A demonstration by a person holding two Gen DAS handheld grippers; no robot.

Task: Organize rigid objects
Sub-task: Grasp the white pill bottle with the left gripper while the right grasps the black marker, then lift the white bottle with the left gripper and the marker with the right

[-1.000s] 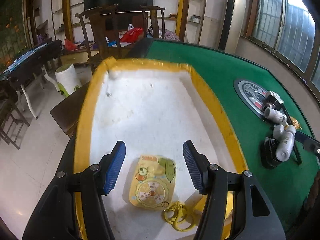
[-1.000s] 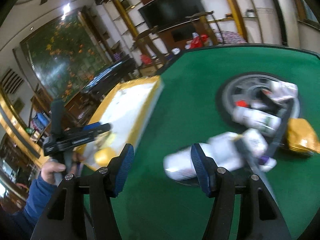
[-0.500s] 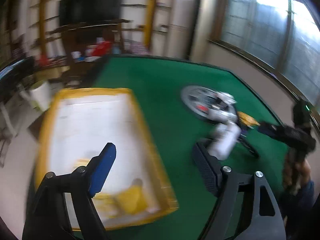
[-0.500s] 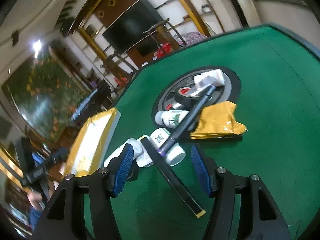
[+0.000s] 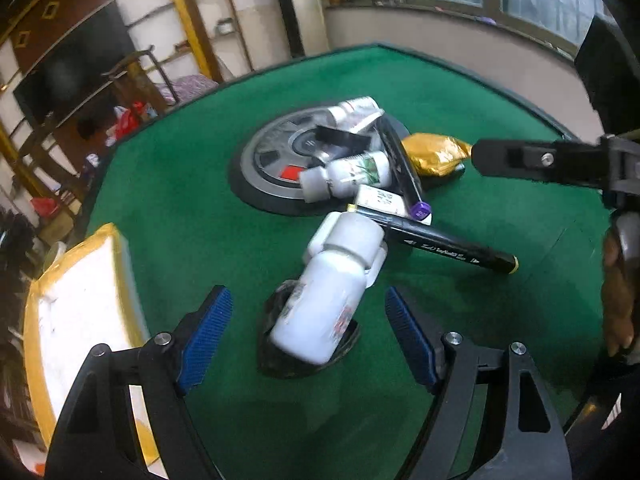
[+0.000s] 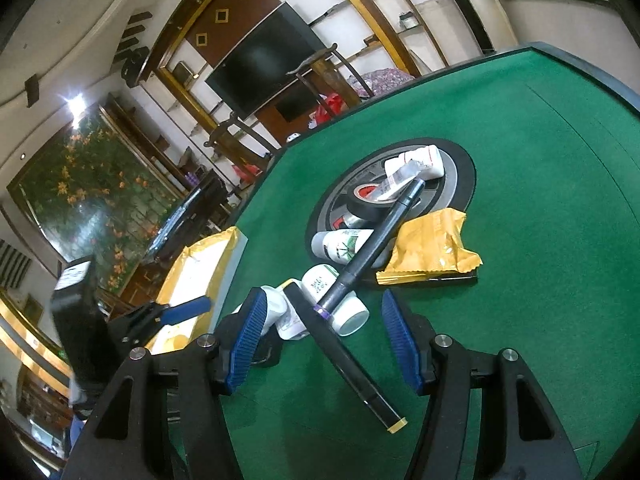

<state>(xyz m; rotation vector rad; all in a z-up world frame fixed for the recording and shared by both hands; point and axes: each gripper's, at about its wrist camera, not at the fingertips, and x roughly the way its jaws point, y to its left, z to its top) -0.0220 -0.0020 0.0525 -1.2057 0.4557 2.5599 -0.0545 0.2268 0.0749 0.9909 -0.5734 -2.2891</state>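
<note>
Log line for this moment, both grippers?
left gripper: open, over white plastic bottle | right gripper: open, over black marker pen

Home living room: a wall-mounted television (image 6: 264, 76), built-in shelving (image 6: 384, 12), wooden chairs (image 6: 320, 68) and a green felt table (image 6: 540, 184) are shown.

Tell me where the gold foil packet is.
In the right wrist view the gold foil packet lies on the green table, right of the black marker, beside the round disc.

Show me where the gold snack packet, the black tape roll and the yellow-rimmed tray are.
gold snack packet (image 6: 430, 246), right wrist view, middle of the wrapper.
black tape roll (image 6: 366, 200), right wrist view, outer band.
yellow-rimmed tray (image 5: 116, 264), left wrist view, yellow side rim.
</note>
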